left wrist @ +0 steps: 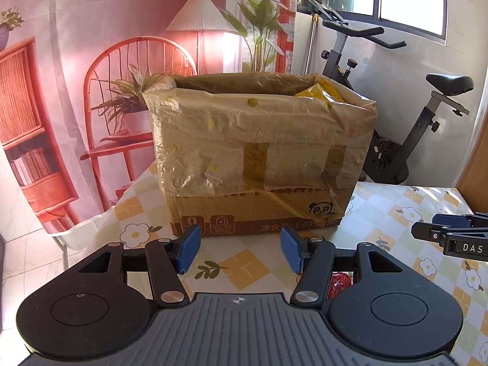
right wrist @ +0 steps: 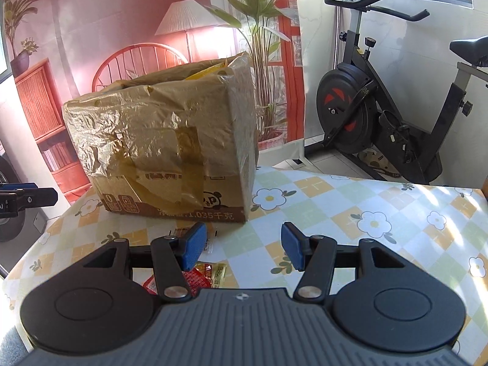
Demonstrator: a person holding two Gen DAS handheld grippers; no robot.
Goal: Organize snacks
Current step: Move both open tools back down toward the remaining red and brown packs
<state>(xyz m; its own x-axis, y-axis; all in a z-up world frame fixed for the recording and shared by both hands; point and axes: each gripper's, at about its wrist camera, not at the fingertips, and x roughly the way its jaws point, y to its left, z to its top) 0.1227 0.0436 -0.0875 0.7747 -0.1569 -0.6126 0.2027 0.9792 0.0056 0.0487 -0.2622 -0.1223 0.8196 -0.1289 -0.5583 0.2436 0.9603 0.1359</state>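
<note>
Left wrist view: left tongs (left wrist: 241, 248) at 6 o'clock, blue pads apart, nothing between them, over the surface (left wrist: 396, 207) with its checked flower-print cloth. Cardboard box (left wrist: 259, 155) at 12 o'clock, standing on the surface, open at the top, upper half wrapped in crinkled plastic film and tape. Printing along its lower edge: a panda emblem marked "P.P", Chinese characters, digits "1.03" partly legible. Yellow packet (left wrist: 320, 91) shows inside the box at 1 o'clock. Red snack packet (left wrist: 340, 285) on the surface at 5 o'clock, mostly hidden behind the tongs' frame. Right tongs (left wrist: 451, 231) enter at 3 o'clock; letters "DAS" readable on the body.

Right wrist view: right tongs (right wrist: 242, 247) at 6 o'clock, pads apart, empty. Box at 10 o'clock; label reads "1.035千克". Red snack packet with a gold strip lies at 7 o'clock beneath the left finger; its writing is too small to read. Exercise bike (right wrist: 381, 116) at 2 o'clock, on the floor beyond the surface.
</note>
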